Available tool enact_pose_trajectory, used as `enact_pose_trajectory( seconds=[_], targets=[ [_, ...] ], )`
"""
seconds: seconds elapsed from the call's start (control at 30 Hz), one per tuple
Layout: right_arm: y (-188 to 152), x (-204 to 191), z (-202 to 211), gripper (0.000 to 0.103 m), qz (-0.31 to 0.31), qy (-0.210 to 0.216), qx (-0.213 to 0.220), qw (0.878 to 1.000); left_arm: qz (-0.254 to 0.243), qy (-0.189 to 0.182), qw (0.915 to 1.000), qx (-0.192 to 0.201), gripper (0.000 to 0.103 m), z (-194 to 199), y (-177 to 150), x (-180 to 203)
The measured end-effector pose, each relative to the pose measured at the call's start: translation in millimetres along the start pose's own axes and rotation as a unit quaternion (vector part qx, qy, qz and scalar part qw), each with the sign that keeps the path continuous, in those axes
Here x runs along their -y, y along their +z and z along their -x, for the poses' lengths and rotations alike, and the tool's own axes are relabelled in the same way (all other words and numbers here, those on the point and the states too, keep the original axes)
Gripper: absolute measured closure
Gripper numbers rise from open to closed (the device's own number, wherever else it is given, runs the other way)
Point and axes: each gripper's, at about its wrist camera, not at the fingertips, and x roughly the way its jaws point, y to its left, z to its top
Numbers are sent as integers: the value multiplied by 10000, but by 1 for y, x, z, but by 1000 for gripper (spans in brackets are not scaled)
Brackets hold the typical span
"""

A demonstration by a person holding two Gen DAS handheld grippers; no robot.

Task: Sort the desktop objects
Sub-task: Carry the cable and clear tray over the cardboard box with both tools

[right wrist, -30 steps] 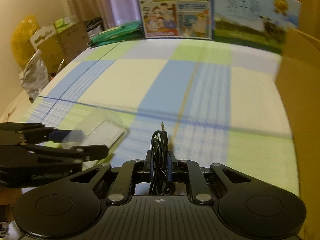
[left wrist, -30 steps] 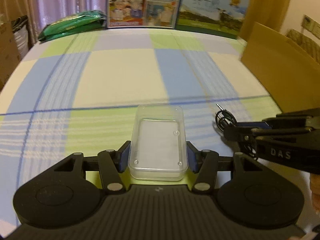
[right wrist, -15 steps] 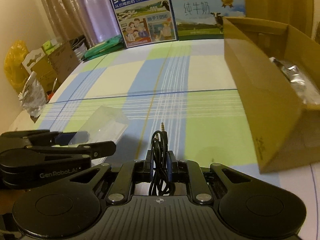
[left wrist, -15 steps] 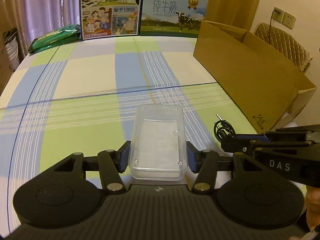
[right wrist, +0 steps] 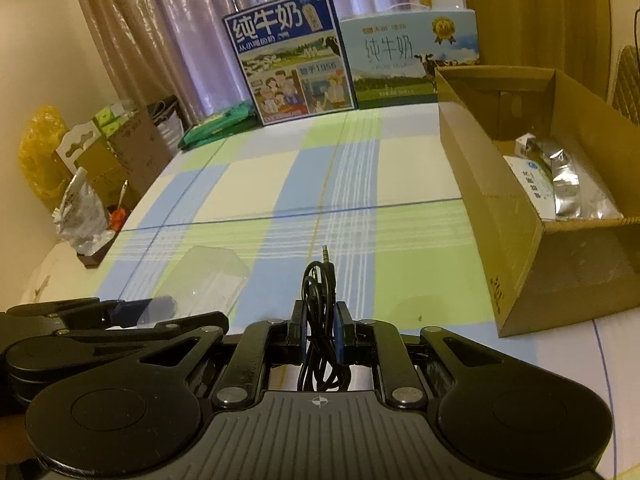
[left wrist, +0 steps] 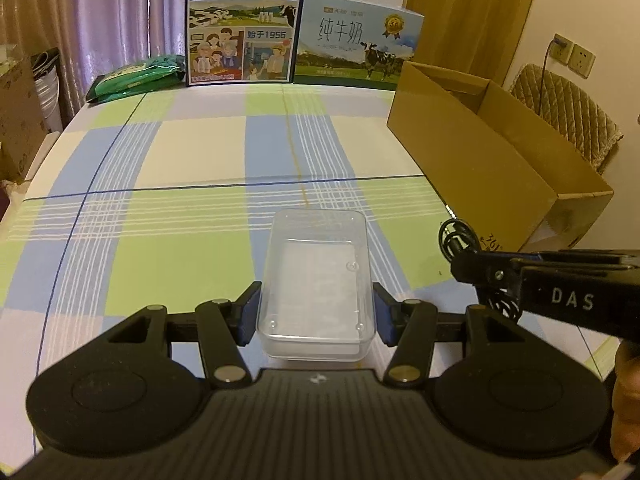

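My left gripper point(left wrist: 316, 312) is shut on a clear plastic box point(left wrist: 318, 280), held level above the checked tablecloth; the same box point(right wrist: 208, 280) shows at lower left in the right wrist view. My right gripper point(right wrist: 320, 330) is shut on a coiled black audio cable point(right wrist: 320, 304) whose jack plug points forward. That cable point(left wrist: 460, 238) and the right gripper point(left wrist: 480, 268) appear at the right in the left wrist view. An open cardboard box point(right wrist: 560, 216) stands to the right, with a silver pouch point(right wrist: 564, 184) and white packets inside.
Two milk cartons point(left wrist: 244, 24) point(left wrist: 360, 48) stand at the table's far edge, with a green packet point(left wrist: 136, 78) to their left. Cardboard boxes and bags point(right wrist: 80, 176) sit beyond the table's left side. A quilted chair point(left wrist: 568, 112) is behind the open box.
Both grippers have risen and drawn back with their loads, so the table's far end and the open cardboard box show more fully. Both grips are unchanged.
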Motion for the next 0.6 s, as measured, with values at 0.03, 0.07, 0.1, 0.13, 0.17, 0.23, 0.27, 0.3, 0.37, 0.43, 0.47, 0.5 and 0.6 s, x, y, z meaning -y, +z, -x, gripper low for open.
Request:
enact_pose_trajectory(
  seconds=[0.03,0.07,0.1,0.13,0.17,0.23,0.27,0.3,0.37,0.43,0.47,0.5,0.6],
  targets=[
    [0,0,2,93,4,6,0,10000,-10,10,10000,9,52,2,0,0],
    [1,0,3,93,5,10,1,10000,-10,16,10000,20,52,5,0,1],
    [1,0,6,93,11,10,11,10000,-8,15,10000,37,52,8,1,1],
    [1,-1,8,93,18,9,27,10000,-17,11,10000,48,52,10,0,2],
    [2,-1,11,93,17,7,44,10000,-33,5,10000,63,52,13,0,4],
    [3,-1,17,93,20,5,81,10000,-56,1,9999,88,52,17,0,7],
    [4,-2,20,93,31,5,101,9999,-66,-10,9999,101,52,20,0,8],
    [4,-2,22,93,45,-1,119,9999,-72,-18,9999,117,52,22,0,10],
    [6,-3,28,93,73,-22,144,9999,-78,-27,9998,152,52,27,1,13],
    [7,-3,32,93,88,-50,165,9998,-83,-40,9998,178,52,31,2,15],
    [8,-3,35,93,97,-61,176,9998,-91,-39,9998,198,52,33,2,16],
    [9,-3,37,93,101,-73,186,9997,-100,-36,9997,217,52,35,3,18],
    [10,-2,44,93,114,-148,208,9996,-146,-54,9995,270,52,42,4,23]
  ],
)
